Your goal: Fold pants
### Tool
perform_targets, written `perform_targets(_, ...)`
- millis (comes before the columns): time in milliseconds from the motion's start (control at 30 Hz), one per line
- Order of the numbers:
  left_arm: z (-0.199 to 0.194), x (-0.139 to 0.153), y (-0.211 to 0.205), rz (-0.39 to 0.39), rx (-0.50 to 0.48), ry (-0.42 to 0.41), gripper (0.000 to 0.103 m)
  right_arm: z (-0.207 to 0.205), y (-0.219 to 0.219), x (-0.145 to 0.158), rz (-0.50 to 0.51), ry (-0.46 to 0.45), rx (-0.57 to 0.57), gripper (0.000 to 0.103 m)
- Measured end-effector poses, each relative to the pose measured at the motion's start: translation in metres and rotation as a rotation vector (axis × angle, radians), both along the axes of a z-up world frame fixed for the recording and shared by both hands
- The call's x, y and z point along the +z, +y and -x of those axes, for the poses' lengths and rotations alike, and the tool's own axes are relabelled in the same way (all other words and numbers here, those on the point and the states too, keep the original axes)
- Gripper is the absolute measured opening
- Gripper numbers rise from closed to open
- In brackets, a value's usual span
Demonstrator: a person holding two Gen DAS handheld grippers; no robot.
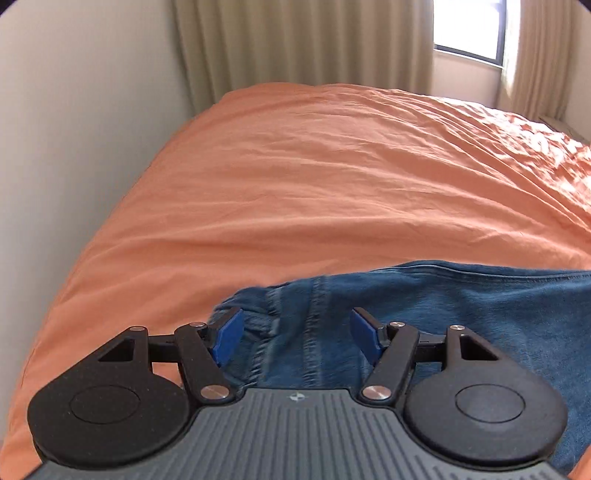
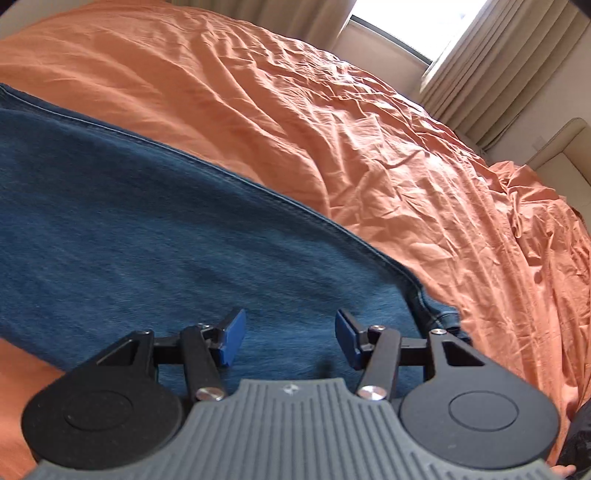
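- The jeans [image 1: 461, 314] lie flat on an orange sheet [image 1: 295, 177], spread under and ahead of both grippers.
- In the left wrist view a hem end with stitched seams sits between and just past the left gripper [image 1: 297, 334]; the denim runs off to its right.
- In the right wrist view a broad denim panel [image 2: 147, 229] fills the space ahead and to the left of the right gripper [image 2: 290, 338]; its seamed edge runs diagonally to a bunched corner just right of the tool.
- Left gripper: blue pads [image 1: 229, 334] spread wide, nothing pinched, cloth below the gap.
- Right gripper: pads [image 2: 232, 338] apart, somewhat narrower, nothing pinched.
- The sheet [image 2: 369, 129] is wrinkled, more so far to the right of the tools.
- Beyond it hang beige curtains [image 1: 295, 44] beside a bright window [image 1: 472, 26].
- A pale wall [image 1: 74, 129] stands left of the left gripper.
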State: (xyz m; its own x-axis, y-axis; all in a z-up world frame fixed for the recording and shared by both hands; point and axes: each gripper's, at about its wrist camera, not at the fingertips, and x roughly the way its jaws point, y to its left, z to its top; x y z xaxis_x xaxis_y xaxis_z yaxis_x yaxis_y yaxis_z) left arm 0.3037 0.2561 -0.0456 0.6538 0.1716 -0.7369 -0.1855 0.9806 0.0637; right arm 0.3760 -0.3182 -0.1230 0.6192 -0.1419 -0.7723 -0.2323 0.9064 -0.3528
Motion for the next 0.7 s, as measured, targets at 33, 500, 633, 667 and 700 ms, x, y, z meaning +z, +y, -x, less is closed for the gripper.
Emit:
perform_targets(33,0.006,-0.002,0.016,0.027,0.036,-0.008,0.079,0.003,0.006,-0.002,-0.006,0.001,-0.002,0.050)
perform_targets(500,-0.039,-0.096,0.088,0.364,0.223,0.041,0.087,0.007,0.060,-0.017,-0.017,0.039,-0.010,0.050)
perform_targets(633,-0.055,-0.101,0.078,0.304,0.199,0.084,0.078,0.006,0.061,-0.018,0.005,0.046,-0.016,0.050)
perform_targets(667,-0.057,-0.098,0.069,0.259,0.171,0.080,0.057,0.006,0.060,-0.018,0.005,0.045,-0.022,0.050)
perform_targets(700,-0.057,-0.090,0.058,0.213,0.140,0.070,0.052,0.007,0.059,-0.018,0.004,0.044,-0.027,0.050)
